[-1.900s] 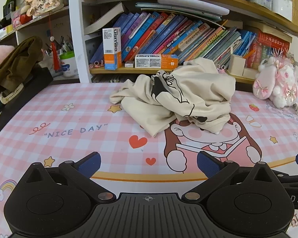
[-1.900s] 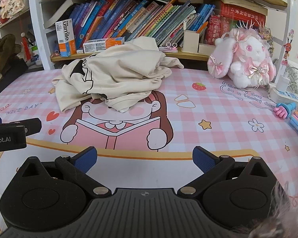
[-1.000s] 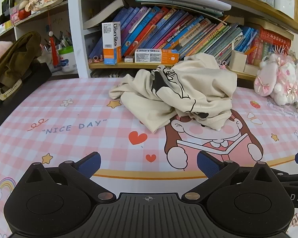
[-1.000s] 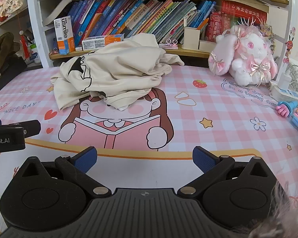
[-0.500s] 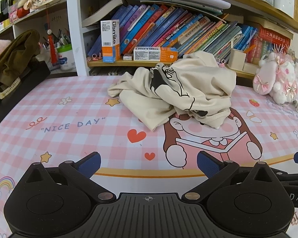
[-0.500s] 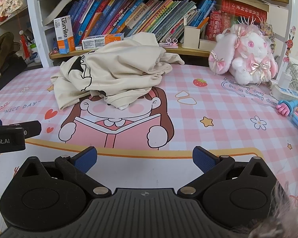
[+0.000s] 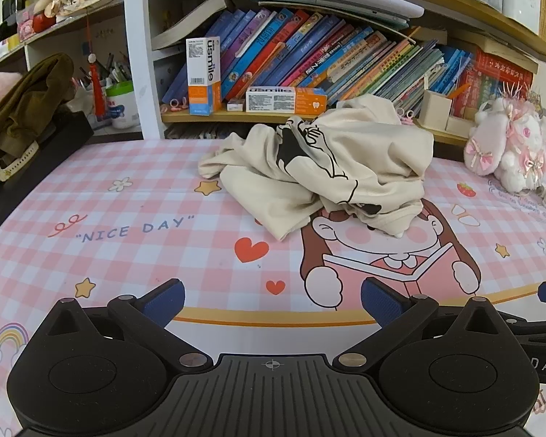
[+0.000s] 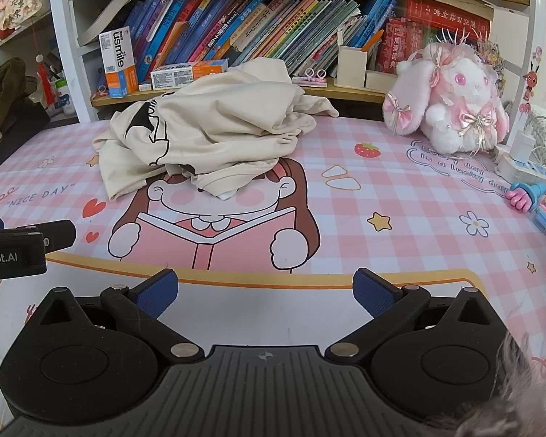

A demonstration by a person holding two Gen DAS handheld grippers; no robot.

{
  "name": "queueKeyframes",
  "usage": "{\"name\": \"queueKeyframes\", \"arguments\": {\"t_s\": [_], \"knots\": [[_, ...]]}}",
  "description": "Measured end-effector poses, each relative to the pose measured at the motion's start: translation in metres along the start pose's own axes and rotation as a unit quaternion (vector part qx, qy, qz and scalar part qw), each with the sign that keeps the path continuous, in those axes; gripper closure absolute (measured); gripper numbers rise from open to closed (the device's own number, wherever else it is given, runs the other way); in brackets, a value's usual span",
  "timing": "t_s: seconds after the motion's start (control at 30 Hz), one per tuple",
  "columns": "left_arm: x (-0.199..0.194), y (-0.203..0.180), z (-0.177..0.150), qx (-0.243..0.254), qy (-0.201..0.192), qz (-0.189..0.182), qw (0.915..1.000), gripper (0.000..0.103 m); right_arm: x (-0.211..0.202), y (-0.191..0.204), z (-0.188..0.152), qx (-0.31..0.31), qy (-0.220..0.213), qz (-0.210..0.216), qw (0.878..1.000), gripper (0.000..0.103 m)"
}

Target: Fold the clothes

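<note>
Cream cloth — a crumpled shirt (image 7: 327,167) with a black line print — lies heaped on the pink checked mat (image 7: 127,255), over the head of the printed cartoon girl (image 8: 214,218) and just in front of the bookshelf (image 7: 309,54). Left gripper (image 7: 272,296) and right gripper (image 8: 264,289) hover on the girl's near side — both spread wide, empty, well apart from the shirt. A plush rabbit (image 8: 451,98) sits to the girl's right.

Matt cream cloth shirt (image 7: 349,167); glossy mat (image 7: 127,255).

Crumpled shirt (image 7: 331,167) hides its own sleeves; olive garment (image 7: 22,105) cut off left.
</note>
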State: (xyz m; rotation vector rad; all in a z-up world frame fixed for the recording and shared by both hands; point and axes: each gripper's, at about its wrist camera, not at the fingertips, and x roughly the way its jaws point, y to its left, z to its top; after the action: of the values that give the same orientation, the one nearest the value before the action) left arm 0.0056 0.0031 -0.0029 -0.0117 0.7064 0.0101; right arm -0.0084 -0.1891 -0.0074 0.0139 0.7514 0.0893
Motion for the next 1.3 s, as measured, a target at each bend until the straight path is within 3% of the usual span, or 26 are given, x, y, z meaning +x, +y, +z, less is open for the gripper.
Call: {"name": "queueKeyframes", "arguments": {"t_s": [0.7, 1.3], "knots": [[0.001, 0.001, -0.003, -0.005, 0.008, -0.002, 1.0000, 0.000, 0.002, 0.000, -0.002, 0.002, 0.013, 0.004, 1.000, 0.000], [0.003, -0.012, -0.014, -0.004, 0.026, -0.008, 0.9996, 0.000, 0.010, -0.010, -0.006, 0.001, 0.029, 0.036, 0.999, 0.000]]}}
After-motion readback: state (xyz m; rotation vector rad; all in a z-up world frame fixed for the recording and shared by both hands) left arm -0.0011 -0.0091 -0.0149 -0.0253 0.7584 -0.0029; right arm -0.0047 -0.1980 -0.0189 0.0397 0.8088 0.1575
